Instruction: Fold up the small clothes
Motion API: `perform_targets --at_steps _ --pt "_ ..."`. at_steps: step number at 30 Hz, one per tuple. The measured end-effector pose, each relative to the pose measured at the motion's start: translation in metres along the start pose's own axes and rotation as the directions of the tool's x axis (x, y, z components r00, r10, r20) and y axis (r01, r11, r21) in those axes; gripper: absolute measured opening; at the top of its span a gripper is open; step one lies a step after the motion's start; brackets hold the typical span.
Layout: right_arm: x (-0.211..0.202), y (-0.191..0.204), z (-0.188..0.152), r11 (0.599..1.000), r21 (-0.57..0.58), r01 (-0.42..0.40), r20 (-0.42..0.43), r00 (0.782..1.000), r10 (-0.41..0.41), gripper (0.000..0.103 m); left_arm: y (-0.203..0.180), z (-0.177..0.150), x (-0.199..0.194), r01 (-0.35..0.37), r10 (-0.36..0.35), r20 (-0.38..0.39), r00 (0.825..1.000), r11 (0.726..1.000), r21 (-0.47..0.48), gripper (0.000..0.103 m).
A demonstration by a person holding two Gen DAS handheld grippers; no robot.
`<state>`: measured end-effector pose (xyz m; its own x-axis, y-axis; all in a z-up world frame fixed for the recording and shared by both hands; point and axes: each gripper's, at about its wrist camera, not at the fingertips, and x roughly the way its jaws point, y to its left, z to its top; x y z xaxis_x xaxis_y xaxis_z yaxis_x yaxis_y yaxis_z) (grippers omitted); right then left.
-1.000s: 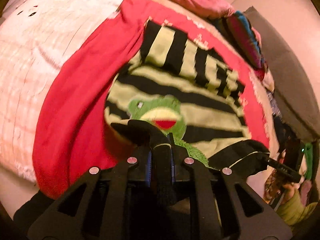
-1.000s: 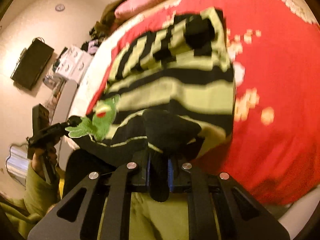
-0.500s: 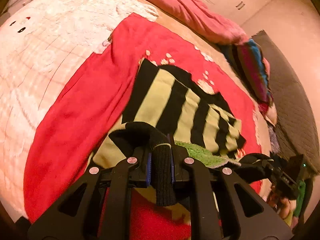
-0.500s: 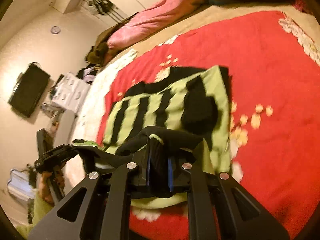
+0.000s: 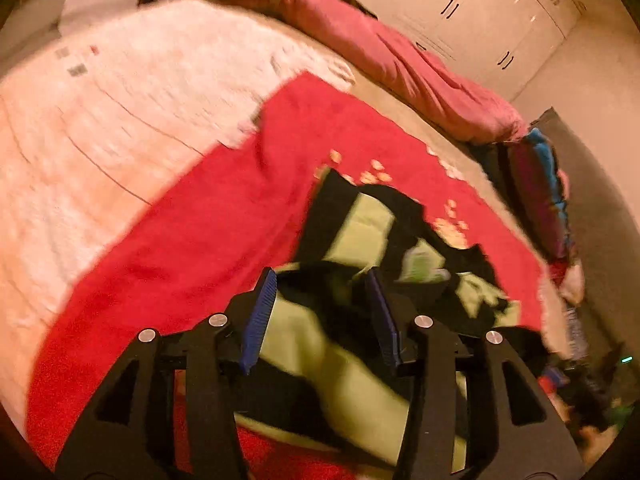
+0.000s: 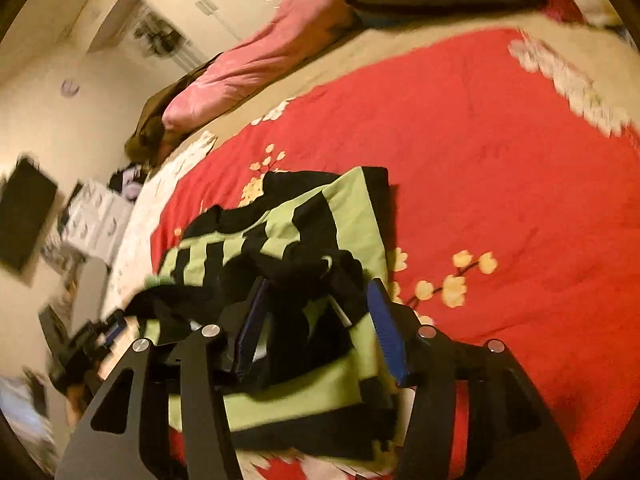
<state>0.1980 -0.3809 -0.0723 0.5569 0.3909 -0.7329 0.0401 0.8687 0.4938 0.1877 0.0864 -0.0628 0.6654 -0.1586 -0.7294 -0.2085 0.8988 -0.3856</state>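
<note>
Both pairs of fingers stand spread apart with nothing pinched between their blue pads: your left gripper [image 5: 322,316] hangs over the near edge of the striped sweater [image 5: 360,248], and your right gripper [image 6: 316,320] does the same from the other side, each with cloth showing through the gap but no pad pressed against it. You can see the sweater lying in a loose heap on the red blanket [image 5: 224,216], its black and lime-green bands doubled over one another; in the right wrist view the sweater [image 6: 320,216] has a black fold bunched up just ahead of your fingers. Motion blur smears both views, so you cannot make out where its sleeves or hem lie, nor how many layers are stacked. Near edges of the garment are hidden under the black gripper frames in both views. Beside the blanket lies a white quilt [image 5: 100,128], and beyond it a pink duvet [image 5: 400,72] along the far side of the bed, with a striped cushion [image 5: 540,196] at the right; white cabinet doors [image 5: 480,12] stand behind. At the lower left of the right wrist view a dark blurred shape shows that you cannot identify with any certainty.
</note>
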Motion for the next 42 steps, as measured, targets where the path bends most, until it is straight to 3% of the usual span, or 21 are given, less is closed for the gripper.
perform_targets --at_steps 3,5,12,13,14,19,24,28,29,31,32,33,42 --pt "-0.006 0.017 -0.014 0.991 -0.124 0.051 -0.003 0.999 -0.051 0.054 0.001 -0.007 -0.011 -0.043 0.036 0.072 0.997 0.995 0.094 0.039" --pt "-0.003 0.030 -0.022 0.980 -0.187 0.065 -0.019 0.997 -0.070 0.054 -0.002 -0.013 -0.014 -0.099 0.076 0.123 0.989 0.977 0.189 0.042" --pt "0.036 0.043 -0.016 0.985 -0.159 0.073 -0.108 0.990 -0.091 0.051 0.004 -0.022 -0.005 -0.131 0.105 0.132 0.986 0.970 0.206 0.045" --pt "0.042 0.043 -0.013 0.985 -0.155 0.073 -0.125 0.988 -0.093 0.040 0.004 -0.022 -0.005 -0.127 0.100 0.134 0.986 0.970 0.208 0.046" --pt "0.045 0.043 -0.011 0.988 -0.143 0.066 -0.140 0.986 -0.086 0.002 0.005 -0.022 -0.006 -0.117 0.089 0.138 0.986 0.972 0.203 0.048" --pt "0.027 0.026 0.022 0.999 0.024 -0.027 -0.048 0.998 0.029 0.003 0.004 -0.025 -0.004 -0.096 0.069 0.138 0.988 0.974 0.203 0.048" --pt "0.037 0.012 0.049 0.993 0.121 -0.009 -0.006 1.000 0.010 0.003 -0.005 -0.027 -0.005 -0.089 0.053 0.150 0.987 0.965 0.247 0.048" --pt "0.051 0.010 0.051 0.993 0.111 0.025 -0.007 1.000 -0.024 0.003 -0.009 -0.028 -0.003 -0.091 0.052 0.150 0.987 0.960 0.265 0.053" --pt "0.051 0.010 0.051 0.994 0.112 0.022 -0.008 1.000 -0.021 0.006 -0.009 -0.028 -0.003 -0.092 0.053 0.149 0.987 0.959 0.267 0.053" --pt "0.042 0.009 0.048 0.994 0.109 0.011 0.031 0.999 -0.014 0.023 -0.009 -0.029 -0.003 -0.090 0.051 0.149 0.988 0.959 0.269 0.053" --pt "0.035 0.007 0.046 0.995 0.100 0.019 0.061 0.998 -0.025 0.044 -0.009 -0.029 -0.003 -0.090 0.051 0.149 0.987 0.959 0.268 0.053" --pt "0.030 0.004 0.046 0.995 0.092 0.024 0.079 0.996 -0.031 0.054 -0.009 -0.029 -0.003 -0.089 0.050 0.149 0.988 0.959 0.268 0.054" --pt "0.010 0.000 0.015 0.989 -0.134 0.069 0.061 0.996 -0.061 0.065 -0.010 -0.027 0.000 -0.070 0.035 0.136 0.990 0.962 0.263 0.057"
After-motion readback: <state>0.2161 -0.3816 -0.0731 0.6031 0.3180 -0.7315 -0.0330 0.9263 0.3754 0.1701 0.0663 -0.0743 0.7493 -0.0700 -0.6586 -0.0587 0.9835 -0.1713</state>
